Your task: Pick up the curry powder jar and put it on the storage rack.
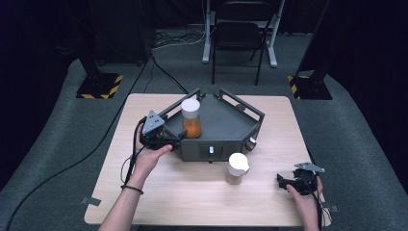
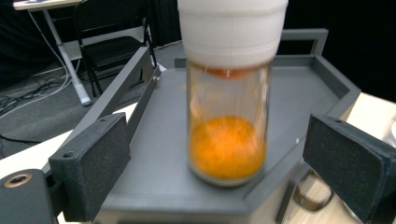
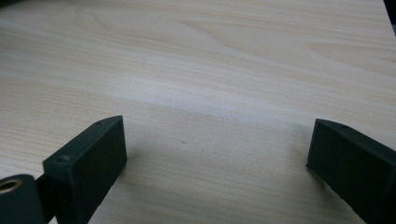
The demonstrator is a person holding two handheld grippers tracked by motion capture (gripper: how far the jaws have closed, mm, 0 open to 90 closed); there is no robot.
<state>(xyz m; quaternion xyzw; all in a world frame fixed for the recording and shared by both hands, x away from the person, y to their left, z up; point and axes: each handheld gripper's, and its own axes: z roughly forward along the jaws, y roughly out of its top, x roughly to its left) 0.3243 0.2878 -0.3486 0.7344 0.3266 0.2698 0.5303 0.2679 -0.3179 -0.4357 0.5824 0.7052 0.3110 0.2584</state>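
- Left gripper (image 1: 179, 136) sits at the tray's (image 1: 226, 126) front-left corner, held level and pointing right at the orange jar (image 1: 191, 118).
- The left hand (image 1: 150, 156) wraps the gripper body from below, forearm coming up from the bottom edge, a dark band on the wrist.
- Its jaws stand wide; in the left gripper view the jar (image 2: 229, 93) stands upright ahead and between them, with clear daylight on both sides. Nothing is gripped.
- The jar stands on the tray's deck, near its left rail, white cap on, orange powder in the lower part.
- Right gripper (image 1: 284, 182) rests low over the tabletop (image 1: 192, 202) near the front-right corner, the right hand (image 1: 304, 192) behind it.
- Its jaws gape wide too, with bare wood (image 3: 210, 93) between them; they hold nothing.
- Room to move: open wood across the whole front of the tabletop, and a wide gap between the two hands.
- The tray's raised rails fence the jar at left and back; the deck to the jar's right is open.
- The right hand is close to the tabletop's right edge.
- Count: two jars, one orange on the tray, one pale jar (image 1: 237, 169) with a white cap on the wood just in front of the tray; one tray; two grippers.
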